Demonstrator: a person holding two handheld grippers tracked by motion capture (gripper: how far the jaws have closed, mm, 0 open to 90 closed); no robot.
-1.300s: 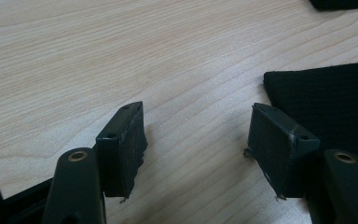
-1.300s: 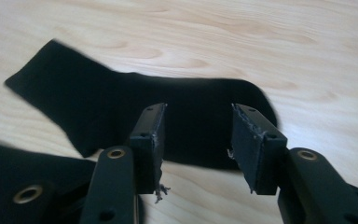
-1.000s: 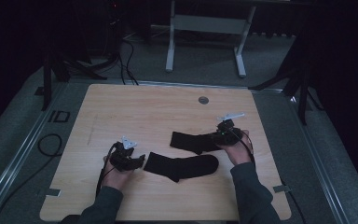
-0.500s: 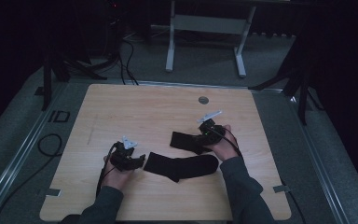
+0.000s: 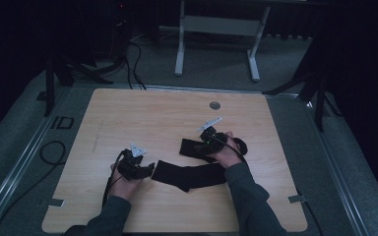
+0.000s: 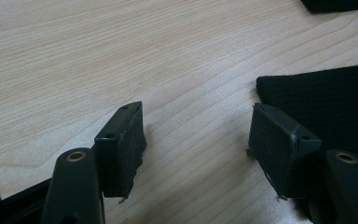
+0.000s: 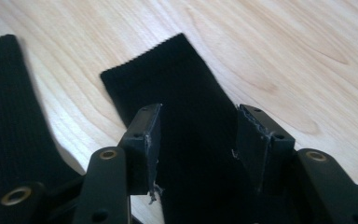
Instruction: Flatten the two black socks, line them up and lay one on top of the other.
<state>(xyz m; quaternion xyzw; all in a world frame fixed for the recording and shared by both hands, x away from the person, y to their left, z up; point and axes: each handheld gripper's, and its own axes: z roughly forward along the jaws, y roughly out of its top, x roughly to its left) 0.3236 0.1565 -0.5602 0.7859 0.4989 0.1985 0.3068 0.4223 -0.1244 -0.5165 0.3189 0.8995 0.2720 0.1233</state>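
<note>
Two black socks lie on the wooden desk [image 5: 128,113], right of its middle. The near sock [image 5: 189,175] stretches across between the person's two hands; the far sock [image 5: 197,147] lies just beyond it, under the right hand. The right gripper [image 7: 196,140] hangs low over the far sock's ribbed cuff end, jaws partly apart and lately widening, the cloth beneath them but not pinched. The left gripper [image 6: 196,140] rests at the near sock's left end, jaws wide, bare wood between them, one jaw over the cuff edge.
</note>
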